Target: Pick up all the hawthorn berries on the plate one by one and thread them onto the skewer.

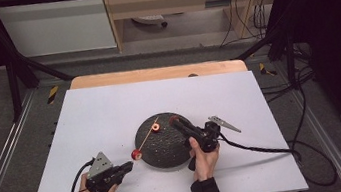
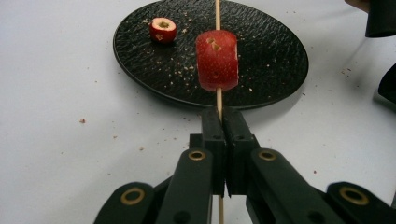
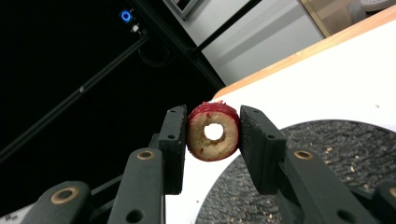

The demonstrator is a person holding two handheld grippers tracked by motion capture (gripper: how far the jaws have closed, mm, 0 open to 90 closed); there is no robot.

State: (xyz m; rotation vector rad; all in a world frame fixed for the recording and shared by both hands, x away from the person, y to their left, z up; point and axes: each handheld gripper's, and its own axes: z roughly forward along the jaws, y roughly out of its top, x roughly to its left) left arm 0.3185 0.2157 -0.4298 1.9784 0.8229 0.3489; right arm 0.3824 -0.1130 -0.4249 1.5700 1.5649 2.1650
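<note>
So, nearest to me, I have the left gripper (image 2: 219, 122) with its jaws pressed together on the thin wooden skewer (image 2: 218, 100), which runs straight out from between the tips. Just beyond those tips one red fruit piece (image 2: 217, 60) already sits threaded on the stick, so I count that one as done. Farther out, my right gripper (image 3: 214, 133) is pinching a second cored fruit ring (image 3: 213, 132) squarely between its pads, its hole open and facing the camera; I judge this piece comes next, and it is not yet on the skewer. Past the threaded piece, a third fruit piece (image 2: 163, 29) lies loose on the black plate (image 2: 275, 56), left for later.
</note>
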